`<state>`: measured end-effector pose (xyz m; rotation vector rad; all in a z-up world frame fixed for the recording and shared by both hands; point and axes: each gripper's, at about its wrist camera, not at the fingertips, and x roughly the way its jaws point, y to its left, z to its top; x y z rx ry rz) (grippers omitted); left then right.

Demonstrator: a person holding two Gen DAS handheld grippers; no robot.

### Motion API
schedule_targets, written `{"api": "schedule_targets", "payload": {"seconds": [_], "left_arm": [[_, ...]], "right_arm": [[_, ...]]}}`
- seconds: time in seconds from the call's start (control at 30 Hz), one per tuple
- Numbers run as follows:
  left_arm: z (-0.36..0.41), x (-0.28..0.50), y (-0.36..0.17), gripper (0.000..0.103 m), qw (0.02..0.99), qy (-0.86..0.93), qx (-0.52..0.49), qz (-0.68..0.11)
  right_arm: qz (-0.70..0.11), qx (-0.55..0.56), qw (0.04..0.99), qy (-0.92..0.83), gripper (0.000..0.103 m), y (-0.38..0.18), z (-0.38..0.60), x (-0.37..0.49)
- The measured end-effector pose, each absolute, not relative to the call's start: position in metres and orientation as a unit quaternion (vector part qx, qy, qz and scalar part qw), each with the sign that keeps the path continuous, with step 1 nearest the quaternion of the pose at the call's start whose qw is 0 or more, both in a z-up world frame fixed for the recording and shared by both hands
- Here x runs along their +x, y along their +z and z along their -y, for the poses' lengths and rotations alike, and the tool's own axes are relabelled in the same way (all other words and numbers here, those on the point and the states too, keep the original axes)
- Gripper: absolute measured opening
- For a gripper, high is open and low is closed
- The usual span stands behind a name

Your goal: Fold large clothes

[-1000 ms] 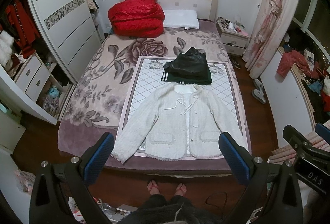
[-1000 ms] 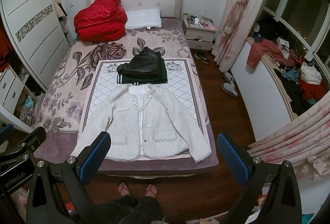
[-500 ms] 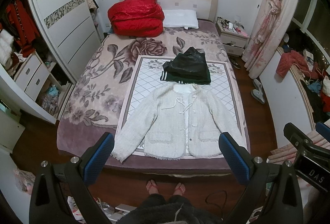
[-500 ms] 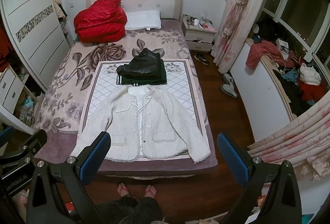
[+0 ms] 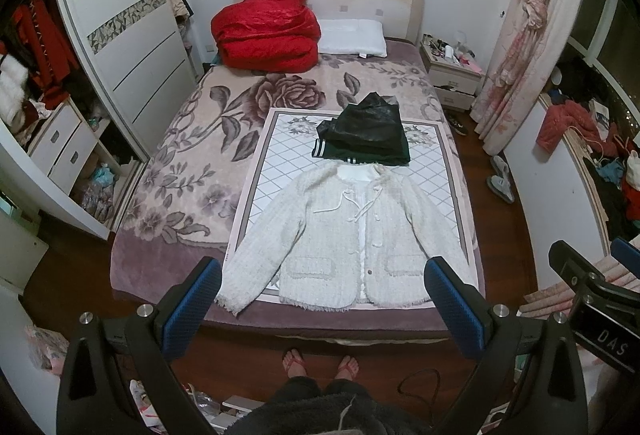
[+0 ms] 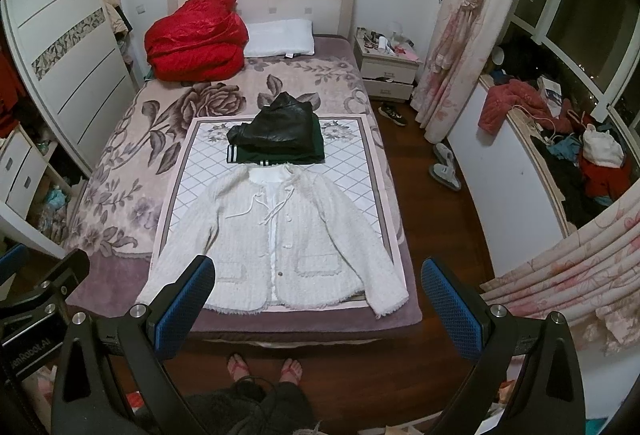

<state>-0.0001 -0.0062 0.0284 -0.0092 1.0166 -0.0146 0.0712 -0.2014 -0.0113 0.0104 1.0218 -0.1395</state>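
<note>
Partly hidden behind the wide-apart, empty left tool point(image 5: 322, 309) and right tool point(image 6: 318, 309), the white jacket point(image 5: 344, 239) lies flat.

"DAS" on right claw point(image 5: 600, 299); seemingly "enRobot.AI" on left claw point(image 6: 36, 319).

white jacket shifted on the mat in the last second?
No. The white jacket lies flat with its collar just below the folded dark clothes, as before; only slight camera drift.

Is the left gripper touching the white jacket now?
Apart. The left wrist view shows the left gripper open, held high above the floor, with the white jacket lying flat on the bed.
</note>
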Motion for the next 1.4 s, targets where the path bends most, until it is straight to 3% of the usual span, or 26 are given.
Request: {"api": "schedule_targets", "payload": {"seconds": [0.5, 0.77, 0.93, 1.0, 1.03, 1.07, 1.23, 1.4], "left_arm": [[0.029, 0.011, 0.031, 0.103, 0.870, 0.015, -0.017, -0.492], [0.038, 0.057, -0.007, 0.103, 0.894, 0.065, 0.011, -0.444], [0.041, 0.131, -0.086, 0.103, 0.889, 0.114, 0.071, -0.438], [0.038, 0.159, -0.124, 0.103, 0.883, 0.114, 0.085, -0.446], [0.038, 0.174, -0.143, 0.103, 0.879, 0.109, 0.090, -0.455], [0.040, 0.189, -0.164, 0.103, 0.876, 0.097, 0.090, -0.464], [0.057, 0.251, -0.276, 0.103, 0.850, 0.041, 0.090, -0.517], [0.096, 0.283, -0.395, 0.103, 0.823, 0.007, 0.133, -0.552]], "right_arm": [[-0.496, 0.000, 0.867, -0.052, 0.103, 0.007, 0.200, 0.096], [-0.499, 0.019, 0.866, -0.042, 0.103, -0.047, 0.221, 0.139], [-0.550, 0.121, 0.825, -0.048, 0.103, -0.145, 0.258, 0.192], [-0.570, 0.170, 0.801, -0.065, 0.090, -0.191, 0.279, 0.209], [-0.578, 0.200, 0.788, -0.074, 0.071, -0.222, 0.292, 0.219], [-0.589, 0.216, 0.773, -0.092, 0.061, -0.252, 0.302, 0.224], [-0.607, 0.314, 0.709, -0.173, 0.062, -0.407, 0.347, 0.224], [-0.594, 0.442, 0.623, -0.253, 0.071, -0.560, 0.400, 0.180]]}}
